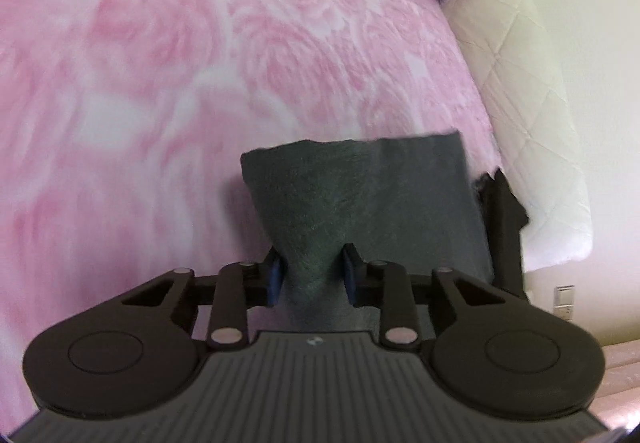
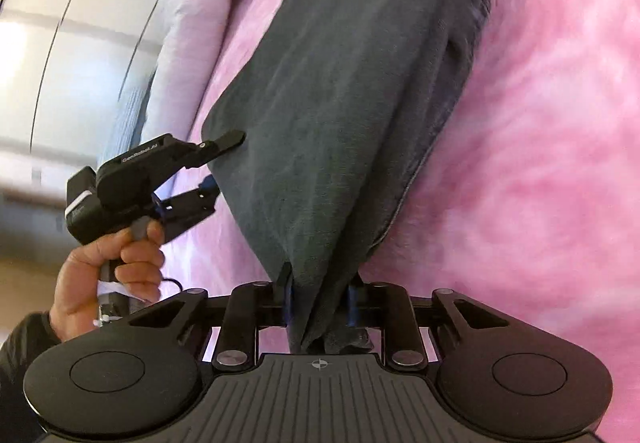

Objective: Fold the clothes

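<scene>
Over a fluffy pink rose-patterned blanket (image 2: 540, 123), one dark grey knit garment (image 2: 340, 83) hangs lifted between two black grippers: left gripper (image 1: 312, 275) clenched on one bunched corner, right gripper (image 2: 320, 299) pinching another gathered edge. One quilted white mattress (image 1: 532, 115) sits rightward.

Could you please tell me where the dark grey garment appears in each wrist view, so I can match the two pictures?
Left wrist view: the dark grey garment sits lower centre, pinched in the left gripper.
Right wrist view: it hangs from top centre to the right gripper, with the left gripper on its left edge.
Shared landmark: the pink rose blanket.
</scene>
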`<state>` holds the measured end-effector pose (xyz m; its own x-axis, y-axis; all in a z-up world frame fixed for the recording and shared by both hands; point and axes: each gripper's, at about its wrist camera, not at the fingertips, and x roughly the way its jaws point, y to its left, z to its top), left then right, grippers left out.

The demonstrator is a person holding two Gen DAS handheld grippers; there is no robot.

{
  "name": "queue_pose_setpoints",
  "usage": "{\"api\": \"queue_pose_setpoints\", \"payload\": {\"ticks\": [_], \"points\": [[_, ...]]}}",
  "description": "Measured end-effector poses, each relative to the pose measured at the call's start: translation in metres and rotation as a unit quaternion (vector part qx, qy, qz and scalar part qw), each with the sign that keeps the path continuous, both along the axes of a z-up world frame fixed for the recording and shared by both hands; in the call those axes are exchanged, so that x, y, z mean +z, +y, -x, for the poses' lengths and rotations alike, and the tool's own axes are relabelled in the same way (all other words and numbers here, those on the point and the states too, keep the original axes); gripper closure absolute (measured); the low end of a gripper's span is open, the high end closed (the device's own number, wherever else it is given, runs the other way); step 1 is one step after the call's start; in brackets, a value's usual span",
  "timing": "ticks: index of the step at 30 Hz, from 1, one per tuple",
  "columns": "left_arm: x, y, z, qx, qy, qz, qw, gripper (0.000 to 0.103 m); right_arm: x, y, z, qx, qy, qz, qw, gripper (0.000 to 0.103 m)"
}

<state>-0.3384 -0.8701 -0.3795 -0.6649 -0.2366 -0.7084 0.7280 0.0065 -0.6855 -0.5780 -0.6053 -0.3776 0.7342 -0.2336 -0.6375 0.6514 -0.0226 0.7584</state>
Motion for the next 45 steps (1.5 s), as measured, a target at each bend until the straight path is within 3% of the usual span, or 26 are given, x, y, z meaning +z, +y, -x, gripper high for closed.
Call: {"api": "queue_pose_setpoints", "payload": {"ticks": [5, 8, 12, 15, 19, 21, 25, 30, 33, 35, 36, 37, 39, 43, 45], "points": [[0.008, 0.110, 0.015, -0.007, 0.024, -0.057, 0.9980, 0.082, 0.036, -0.003, 0.066, 0.128, 0.087, -0.008, 0.988, 0.080], [0.007, 0.163, 0.045, -0.026, 0.035, -0.089, 0.9950, 0.082, 0.052, -0.006, 0.108, 0.164, 0.138, 0.004, 0.977, 0.079], [0.020, 0.193, 0.070, -0.086, 0.012, -0.085, 0.9926, 0.086, 0.061, -0.010, 0.140, 0.148, 0.180, 0.025, 0.972, 0.070], [0.043, 0.194, 0.066, -0.144, -0.018, -0.056, 0.9878, 0.086, 0.074, 0.012, 0.140, 0.085, 0.199, 0.066, 0.974, 0.058], [0.076, 0.157, 0.058, -0.200, -0.076, 0.031, 0.9765, 0.081, 0.079, 0.053, 0.147, -0.037, 0.181, 0.081, 0.979, 0.035], [0.088, 0.127, 0.064, -0.219, -0.109, 0.087, 0.9656, 0.064, 0.069, 0.064, 0.154, -0.081, 0.159, 0.064, 0.982, 0.031], [0.093, 0.047, 0.108, -0.251, -0.153, 0.188, 0.9370, 0.053, 0.044, 0.083, 0.164, -0.166, 0.111, 0.026, 0.980, 0.029], [0.065, -0.037, 0.177, -0.302, -0.177, 0.210, 0.9131, 0.051, 0.020, 0.089, 0.170, -0.252, 0.056, 0.007, 0.966, 0.029], [0.040, -0.066, 0.205, -0.360, -0.177, 0.189, 0.8962, 0.051, 0.016, 0.086, 0.178, -0.262, 0.055, -0.004, 0.964, 0.030], [0.026, -0.075, 0.214, -0.390, -0.177, 0.167, 0.8880, 0.054, 0.013, 0.084, 0.183, -0.268, 0.055, -0.011, 0.962, 0.037], [0.019, -0.079, 0.218, -0.404, -0.176, 0.156, 0.8839, 0.057, 0.011, 0.083, 0.185, -0.271, 0.055, -0.015, 0.961, 0.061], [0.015, -0.079, 0.218, -0.410, -0.175, 0.149, 0.8828, 0.059, 0.010, 0.082, 0.188, -0.274, 0.055, -0.019, 0.960, 0.069], [0.012, -0.077, 0.214, -0.403, -0.171, 0.142, 0.8878, 0.062, 0.010, 0.071, 0.192, -0.261, 0.055, -0.025, 0.964, 0.077], [0.012, -0.074, 0.201, -0.365, -0.168, 0.131, 0.9065, 0.064, 0.019, 0.033, 0.205, -0.209, 0.083, -0.009, 0.974, 0.097], [0.013, -0.072, 0.196, -0.357, -0.168, 0.132, 0.9091, 0.065, 0.022, 0.008, 0.219, -0.194, 0.096, 0.011, 0.976, 0.098]]}}
